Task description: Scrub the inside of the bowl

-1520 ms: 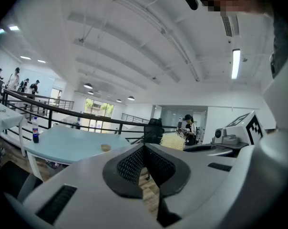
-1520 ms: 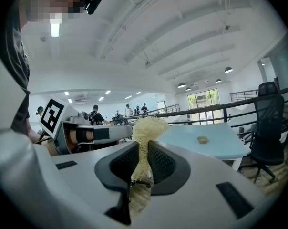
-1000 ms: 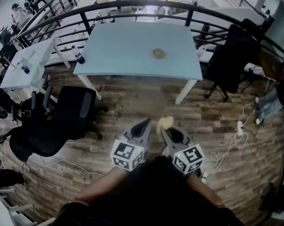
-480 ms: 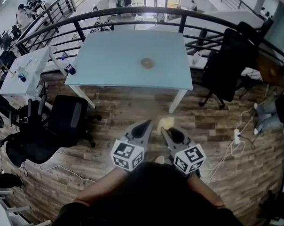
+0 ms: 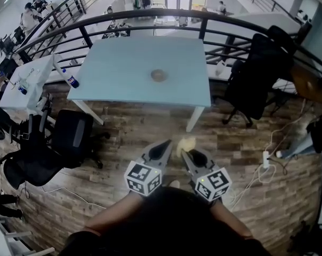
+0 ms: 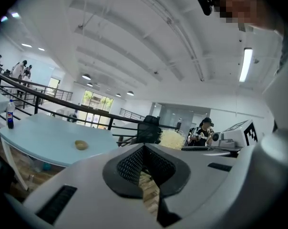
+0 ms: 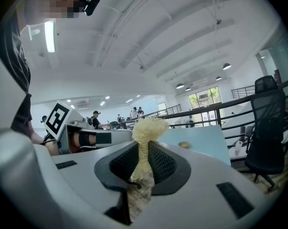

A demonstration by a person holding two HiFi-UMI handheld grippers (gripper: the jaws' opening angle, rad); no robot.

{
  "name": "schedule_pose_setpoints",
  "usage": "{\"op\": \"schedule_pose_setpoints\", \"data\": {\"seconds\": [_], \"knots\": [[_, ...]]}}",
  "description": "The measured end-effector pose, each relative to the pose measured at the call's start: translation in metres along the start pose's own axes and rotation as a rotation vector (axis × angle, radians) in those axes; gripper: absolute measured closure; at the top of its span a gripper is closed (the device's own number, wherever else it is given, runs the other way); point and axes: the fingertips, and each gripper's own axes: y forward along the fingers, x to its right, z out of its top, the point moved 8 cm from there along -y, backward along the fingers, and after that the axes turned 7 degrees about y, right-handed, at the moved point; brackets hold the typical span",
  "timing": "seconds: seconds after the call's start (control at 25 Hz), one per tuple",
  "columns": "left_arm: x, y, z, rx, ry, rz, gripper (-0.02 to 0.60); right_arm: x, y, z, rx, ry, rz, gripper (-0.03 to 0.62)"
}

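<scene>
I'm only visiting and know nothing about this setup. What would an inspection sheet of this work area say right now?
Surface: pale blue table, bare apart from the bowl; both grippers are short of it, over wooden floor.
Job's things: small bowl near the table's middle; pale yellow mesh scrubber.
Clutter: bottle at the edge of a white side table.
Grippers: left gripper shut, empty; right gripper shut on the scrubber.
Cables: white leads and a power strip on the floor at the right.
Surroundings: black office chair, black railing, people at distant desks.
</scene>
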Motion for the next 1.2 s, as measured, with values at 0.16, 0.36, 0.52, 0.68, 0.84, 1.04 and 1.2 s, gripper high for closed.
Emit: {"op": "schedule_pose_setpoints", "data": {"seconds": [0.16, 0.36, 0.52, 0.68, 0.84, 1.04, 1.2], "knots": [[0.003, 0.018, 0.000, -0.012, -0.001, -0.014, 0.584, 0.017, -0.002, 0.001, -0.006, 0.017, -0.014, 0.528], [-0.002, 0.038, 0.000, -0.017, -0.005, -0.034, 0.584, 0.034, 0.001, 0.002, -0.003, 0.024, -0.039, 0.528], [-0.010, 0.052, 0.002, -0.016, 0.002, -0.055, 0.583, 0.043, 0.010, 0.004, -0.010, 0.027, -0.057, 0.528], [-0.028, 0.065, 0.003, -0.022, -0.009, -0.069, 0.584, 0.050, 0.029, 0.007, -0.020, 0.032, -0.066, 0.528], [-0.059, 0.081, 0.010, -0.025, -0.019, -0.074, 0.584, 0.062, 0.060, 0.015, -0.038, 0.042, -0.076, 0.528], [-0.111, 0.104, 0.027, -0.022, -0.018, -0.081, 0.584, 0.076, 0.115, 0.032, -0.029, 0.016, -0.074, 0.528], [-0.161, 0.113, 0.046, -0.017, -0.010, -0.084, 0.584, 0.075, 0.166, 0.050, -0.028, 0.008, -0.075, 0.528]]}}
